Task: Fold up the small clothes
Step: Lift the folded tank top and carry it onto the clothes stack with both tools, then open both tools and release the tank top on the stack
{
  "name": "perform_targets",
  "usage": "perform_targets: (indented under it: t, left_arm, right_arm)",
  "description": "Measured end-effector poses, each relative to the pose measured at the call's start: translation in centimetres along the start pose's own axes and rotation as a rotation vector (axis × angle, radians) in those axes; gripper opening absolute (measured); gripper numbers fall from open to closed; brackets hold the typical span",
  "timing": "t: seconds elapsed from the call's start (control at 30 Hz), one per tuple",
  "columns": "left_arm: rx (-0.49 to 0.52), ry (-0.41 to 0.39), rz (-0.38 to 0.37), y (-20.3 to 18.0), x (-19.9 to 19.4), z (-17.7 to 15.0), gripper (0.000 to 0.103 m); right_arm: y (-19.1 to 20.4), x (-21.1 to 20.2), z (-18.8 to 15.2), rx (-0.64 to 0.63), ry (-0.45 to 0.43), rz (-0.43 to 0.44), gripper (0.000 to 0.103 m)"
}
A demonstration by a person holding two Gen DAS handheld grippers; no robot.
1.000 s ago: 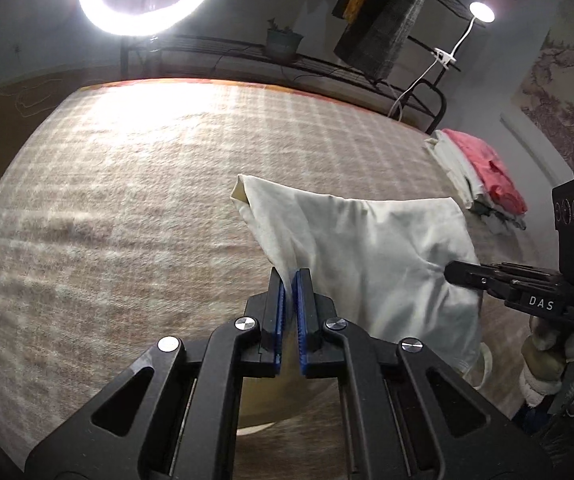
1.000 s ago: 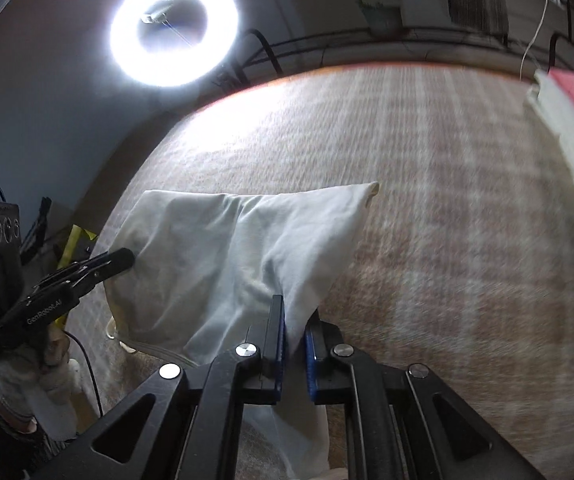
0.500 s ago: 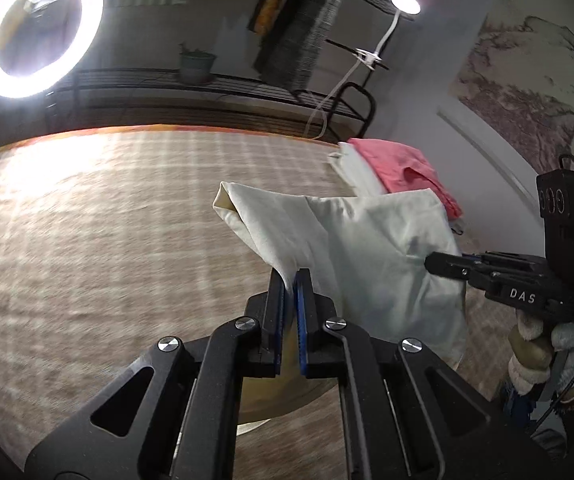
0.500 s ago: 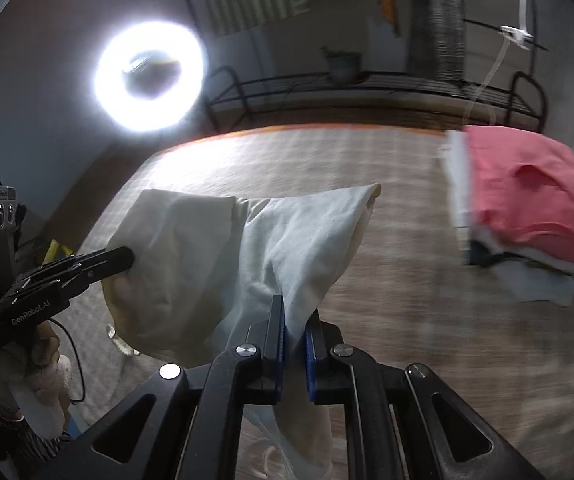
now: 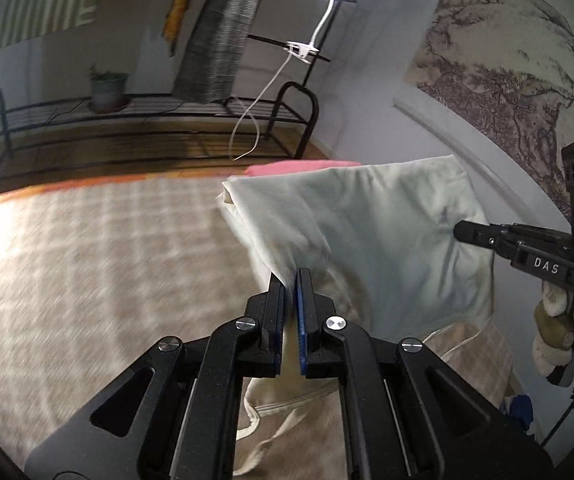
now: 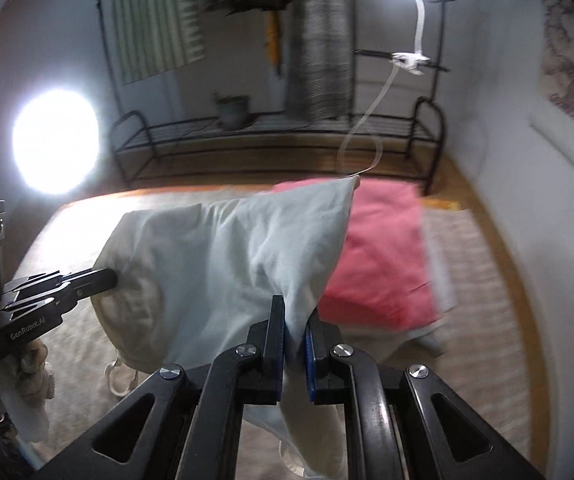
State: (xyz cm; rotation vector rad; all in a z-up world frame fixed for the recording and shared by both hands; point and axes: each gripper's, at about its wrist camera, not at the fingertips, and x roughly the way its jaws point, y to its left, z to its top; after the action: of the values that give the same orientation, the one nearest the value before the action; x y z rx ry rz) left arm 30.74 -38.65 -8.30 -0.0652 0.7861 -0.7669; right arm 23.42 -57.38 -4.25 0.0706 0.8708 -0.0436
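Both tongs, left gripper (image 5: 290,280) and right gripper (image 6: 295,320), clamp the folded cream cotton garment (image 5: 367,232) aloft, seemingly mid-carry; next, lower it squarely onto the pink folded stack (image 6: 383,256).

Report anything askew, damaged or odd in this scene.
Nothing looks damaged or spilled. The cream garment hangs bunched between the left gripper and right gripper, both clamped on it. Behind it, the pink garment lies on a folded pile. Motion blur hides finer detail.

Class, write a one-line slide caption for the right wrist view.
Both grippers, right and left, pinch a pale garment aloft above a folded pink garment.
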Motion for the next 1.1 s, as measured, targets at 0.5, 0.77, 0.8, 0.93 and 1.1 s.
perform_targets:
  t: [0.5, 0.77, 0.8, 0.93, 1.1]
  left_arm:
    - [0.092, -0.026, 0.113, -3.4, 10.1, 4.7, 0.003]
    - [0.107, 0.016, 0.185, -2.4, 12.5, 4.0, 0.003]
    - [0.101, 0.023, 0.194, -2.2, 12.6, 4.0, 0.003]
    - [0.058, 0.031, 0.216, -1.3, 12.3, 4.1, 0.003]
    - [0.064, 0.011, 0.221, -1.1, 10.3, 4.2, 0.003]
  right_arm:
    - [-8.7, 6.1, 5.2, 0.029, -0.049, -0.101, 0.006]
    - [-9.5, 10.3, 4.8, 0.057, -0.016, -0.087, 0.006]
    - [-9.5, 10.6, 4.8, 0.054, -0.008, -0.09, 0.006]
    - [-10.1, 11.9, 4.7, 0.061, 0.041, -0.175, 0.023]
    - [-10.5, 11.1, 4.2, 0.086, 0.036, -0.22, 0.028]
